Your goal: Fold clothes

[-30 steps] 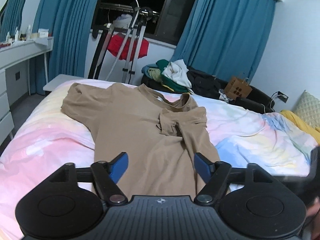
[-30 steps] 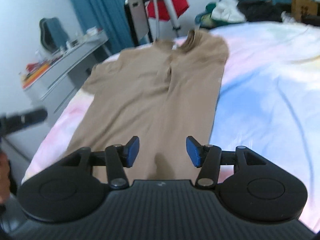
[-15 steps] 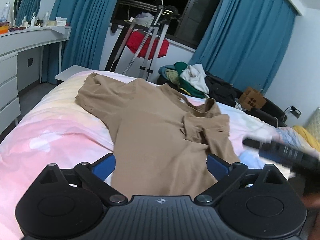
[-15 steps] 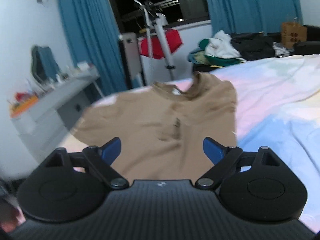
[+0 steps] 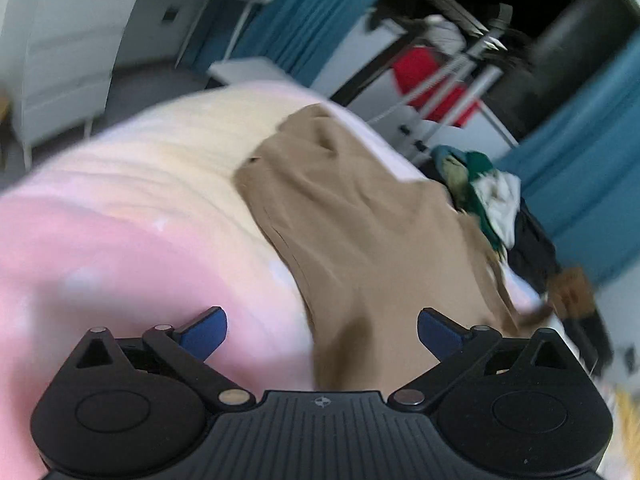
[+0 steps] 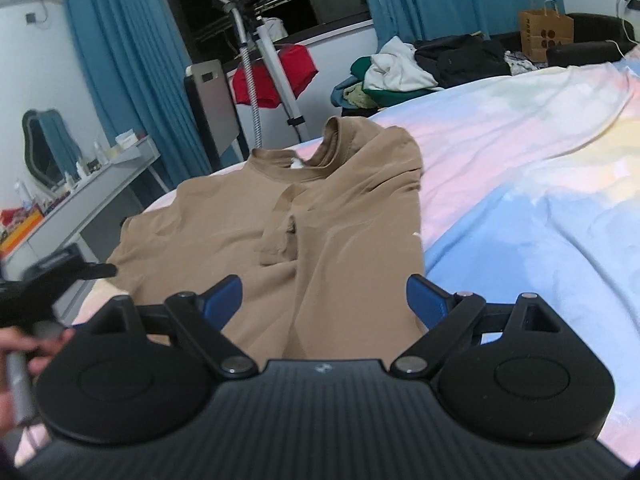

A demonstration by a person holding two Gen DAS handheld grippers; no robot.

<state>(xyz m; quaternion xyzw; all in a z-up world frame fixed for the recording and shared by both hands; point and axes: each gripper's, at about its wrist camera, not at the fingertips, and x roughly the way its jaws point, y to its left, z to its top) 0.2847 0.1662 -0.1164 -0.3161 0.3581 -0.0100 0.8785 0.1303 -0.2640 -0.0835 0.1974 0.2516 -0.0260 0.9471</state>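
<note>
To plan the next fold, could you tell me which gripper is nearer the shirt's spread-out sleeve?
Left. The left gripper is beside the sleeve at the bed's edge; the right gripper hovers over the hem. Both have just been opening, empty.

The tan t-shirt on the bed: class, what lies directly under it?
The tan t-shirt lies flat on a pastel pink, yellow and blue bedspread. The bedspread beneath the shirt itself is covered, so it cannot be seen.

Paper bag: printed line and dots, unreadable.
</note>
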